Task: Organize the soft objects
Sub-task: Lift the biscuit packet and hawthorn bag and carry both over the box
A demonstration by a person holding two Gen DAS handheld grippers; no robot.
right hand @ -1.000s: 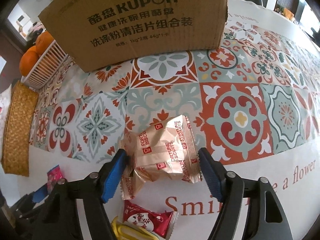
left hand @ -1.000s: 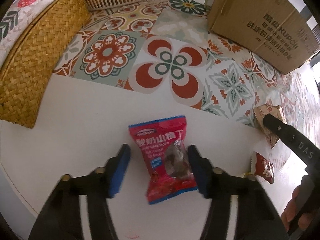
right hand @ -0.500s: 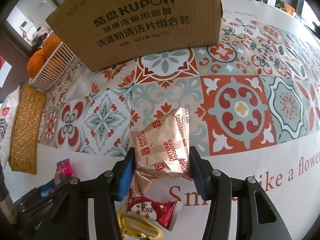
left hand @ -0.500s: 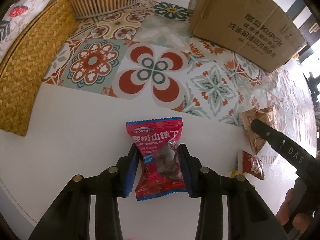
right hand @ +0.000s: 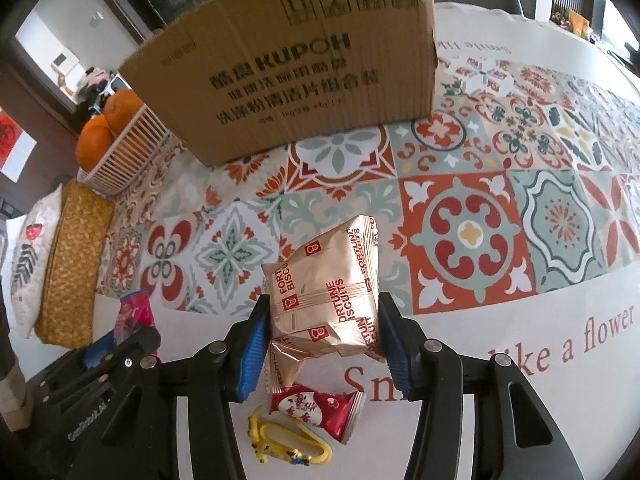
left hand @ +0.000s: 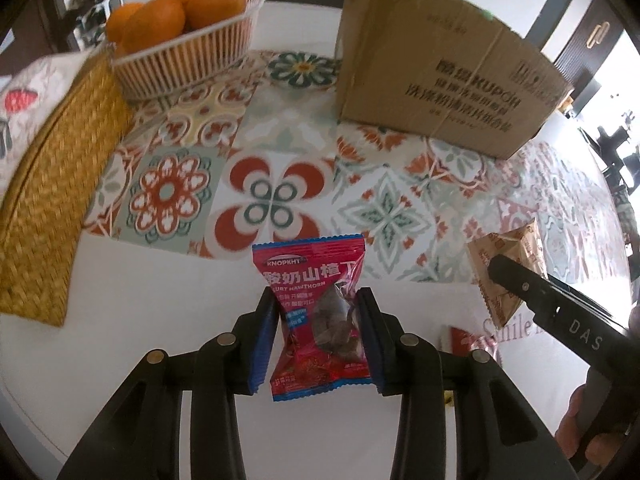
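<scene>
The left tool (left hand: 318,332) was clenched on a red hawthorn snack packet (left hand: 316,312), its blue pads pressed to the packet's 2 sides, holding it above the white part of the bench (left hand: 132,312). The right tool (right hand: 322,336) gripped a gold biscuit packet (right hand: 324,292) the same way, over the patterned cloth (right hand: 468,236). Below it lay a small red candy wrapper (right hand: 320,410) and a yellow clip (right hand: 286,442). A cardboard box (right hand: 296,60) stood beyond, a basket of oranges (left hand: 184,44) beside it.

Black left tool (left hand: 318,332), blue ribbed pads (left hand: 262,344), silver screws; right tool (right hand: 322,340) alike
</scene>
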